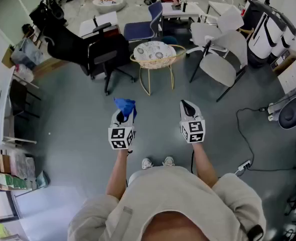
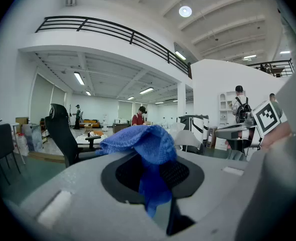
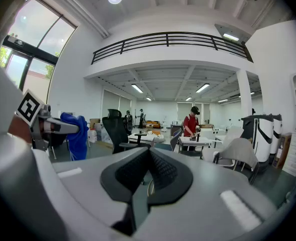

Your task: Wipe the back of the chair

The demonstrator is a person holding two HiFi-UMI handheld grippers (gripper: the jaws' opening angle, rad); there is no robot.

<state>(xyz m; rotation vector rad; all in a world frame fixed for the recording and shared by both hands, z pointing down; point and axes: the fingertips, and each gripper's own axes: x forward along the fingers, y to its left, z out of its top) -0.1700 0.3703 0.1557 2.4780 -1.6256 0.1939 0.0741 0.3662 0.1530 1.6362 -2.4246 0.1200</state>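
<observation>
Blue cloth (image 2: 144, 143) is hanging pinched in my left hand-held gripper (image 2: 155, 181), draping over its jaws. My right hand-held gripper (image 3: 147, 177) is sitting beside it, jaws together on nothing. I am holding both above the grey floor (image 1: 72, 115), well apart from the black chair (image 1: 109, 50) ahead.

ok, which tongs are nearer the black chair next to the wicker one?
Left. Left tongs, holding the cloth, are nearly in line with the black chair; right tongs are off to its right, farther away.
</observation>
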